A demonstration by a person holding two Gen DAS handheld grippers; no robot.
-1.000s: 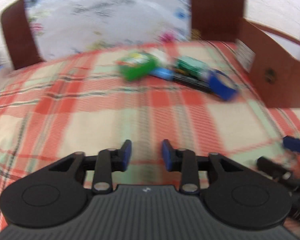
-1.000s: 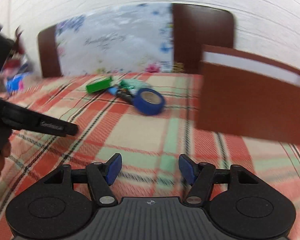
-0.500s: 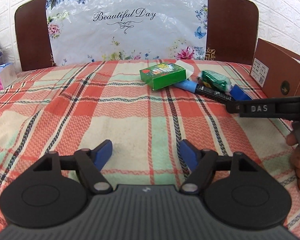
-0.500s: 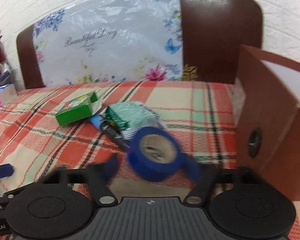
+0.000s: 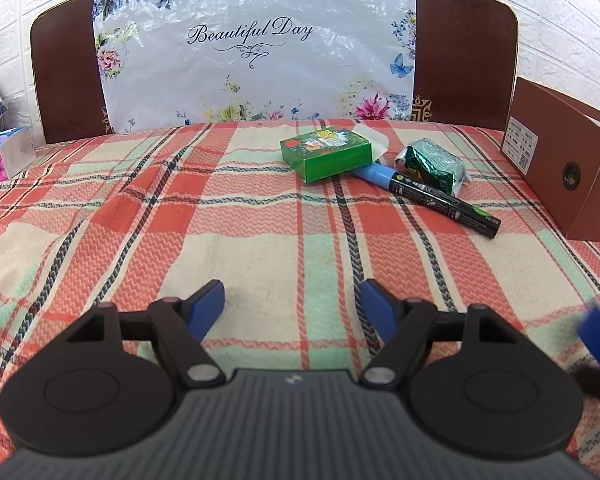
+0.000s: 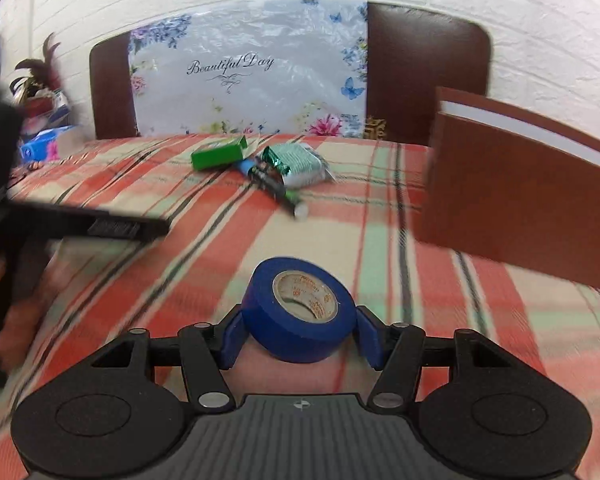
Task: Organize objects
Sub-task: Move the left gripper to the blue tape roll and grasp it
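1. My right tongs (image 6: 298, 336) grip the blue tape (image 6: 300, 312) by its sides, both pads pressed against the roll, low in the middle of the right wrist view; the jaws have just widened a little around it.
2. My left tongs (image 5: 292, 308) have just been opening and now stand wide with nothing between them, above the plaid blanket (image 5: 220, 248) at the bottom of the left wrist view.
3. Upper middle of that view: a green box (image 5: 326, 156) lies on the blanket, touching a marker (image 5: 432, 196) with a blue cap.
4. A green packet (image 5: 432, 166) lies against the marker, just right of the box.
5. A brown carton (image 5: 560, 168) stands at the right edge of the frame.
6. In the right wrist view, my left tool shows blurred at the left edge.
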